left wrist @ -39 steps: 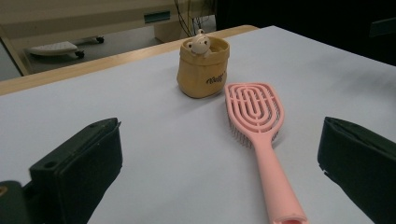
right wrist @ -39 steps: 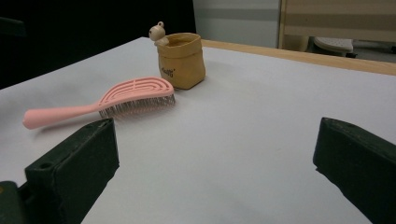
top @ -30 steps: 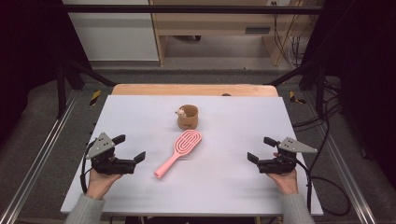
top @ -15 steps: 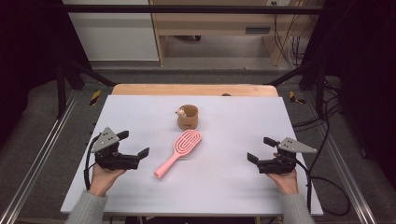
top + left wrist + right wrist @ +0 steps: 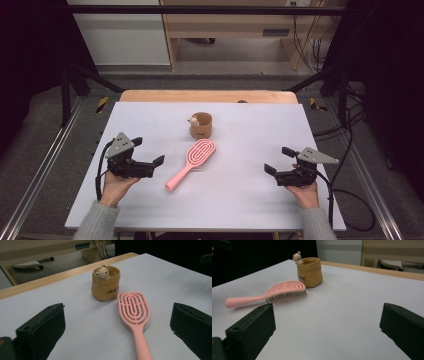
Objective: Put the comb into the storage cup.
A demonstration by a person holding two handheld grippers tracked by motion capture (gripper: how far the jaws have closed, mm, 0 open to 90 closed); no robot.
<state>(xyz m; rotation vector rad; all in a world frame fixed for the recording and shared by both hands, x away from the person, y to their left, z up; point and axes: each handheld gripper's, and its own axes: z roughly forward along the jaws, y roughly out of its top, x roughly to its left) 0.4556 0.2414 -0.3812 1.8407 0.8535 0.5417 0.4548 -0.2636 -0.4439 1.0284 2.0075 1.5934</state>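
1. While the pink hairbrush point(image 5: 192, 161) is lying bristles-down near the middle of the white worktop point(image 5: 240, 200), the left hand-held gripper point(image 5: 152, 167) is hovering just beside its handle, on the person's left, with its jaws standing wide apart and gripping nothing.
2. In the left gripper view the brush point(image 5: 135, 315) is sitting between the two black jaws, nearer the right-hand one, with its handle pointing back toward the camera and its oval head lying farther off.
3. The tan pouch-shaped cup point(image 5: 201, 125) is standing upright just beyond the brush head, close to it but apart, and a small bear figure point(image 5: 102, 271) is peeking over its rim.
4. The right hand-held gripper point(image 5: 277, 161) is hanging low over a bare part of the worktop, well apart from the brush, on the person's right; its jaws are also spreading wide and holding nothing.
5. In the right gripper view the brush point(image 5: 269, 295) is lying off to the left, its bristles resting on the worktop and its handle pointing left, with the cup point(image 5: 310, 272) standing behind its head.
6. A wooden strip point(image 5: 207, 96) is showing along the far edge of the worktop.
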